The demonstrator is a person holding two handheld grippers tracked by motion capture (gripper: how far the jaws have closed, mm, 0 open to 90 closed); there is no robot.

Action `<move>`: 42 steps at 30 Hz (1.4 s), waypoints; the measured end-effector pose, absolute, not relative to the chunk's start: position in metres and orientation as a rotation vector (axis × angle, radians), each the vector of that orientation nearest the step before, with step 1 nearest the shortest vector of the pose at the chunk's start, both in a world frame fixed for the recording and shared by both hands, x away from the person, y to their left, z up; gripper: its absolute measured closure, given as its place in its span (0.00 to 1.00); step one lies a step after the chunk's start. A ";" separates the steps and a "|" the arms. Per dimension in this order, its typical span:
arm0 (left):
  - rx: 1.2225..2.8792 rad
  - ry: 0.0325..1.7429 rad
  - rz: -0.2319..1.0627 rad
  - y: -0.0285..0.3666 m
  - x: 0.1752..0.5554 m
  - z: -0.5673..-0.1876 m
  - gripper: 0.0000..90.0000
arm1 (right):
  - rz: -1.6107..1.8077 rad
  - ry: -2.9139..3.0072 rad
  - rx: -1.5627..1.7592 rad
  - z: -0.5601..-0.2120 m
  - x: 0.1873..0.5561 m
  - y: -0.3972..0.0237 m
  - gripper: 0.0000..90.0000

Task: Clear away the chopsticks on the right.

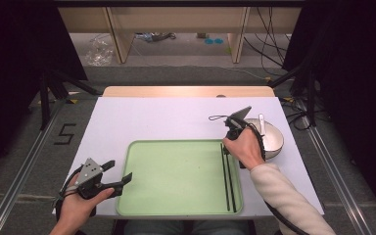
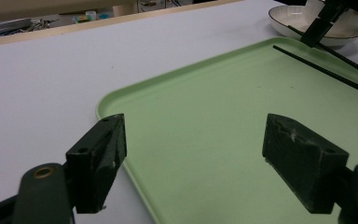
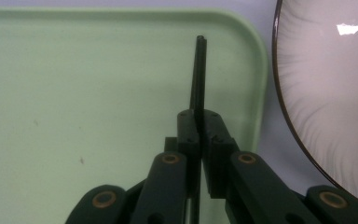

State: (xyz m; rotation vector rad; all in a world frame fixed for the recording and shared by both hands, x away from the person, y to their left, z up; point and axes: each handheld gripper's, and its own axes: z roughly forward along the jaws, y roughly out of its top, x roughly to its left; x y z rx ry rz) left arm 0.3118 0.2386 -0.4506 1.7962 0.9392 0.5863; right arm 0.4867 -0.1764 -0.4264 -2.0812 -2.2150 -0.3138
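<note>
Where tool (image 3: 199, 122) grips, chopsticks (image 3: 198, 74) vanish.

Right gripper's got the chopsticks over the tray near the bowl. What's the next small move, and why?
Probably ease the right gripper open. Its jaws are shut on the chopsticks, which in the high view already appear to lie along the right side of the green tray, beside the bowl. The left gripper hangs open at the tray's left edge.
</note>
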 end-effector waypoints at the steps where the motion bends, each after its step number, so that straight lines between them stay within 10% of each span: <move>1: 1.797 0.938 0.587 0.239 0.312 -0.451 0.24 | -0.319 -2.198 -2.097 -0.429 0.487 -0.175 0.98; 15: 1.798 0.936 0.586 0.239 0.312 -0.451 0.24 | -0.304 -2.242 -2.077 -0.442 0.488 -0.177 0.91; 42: 1.790 0.949 0.588 0.238 0.311 -0.450 0.23 | -1.535 -2.725 -1.448 -0.417 0.374 -0.237 0.55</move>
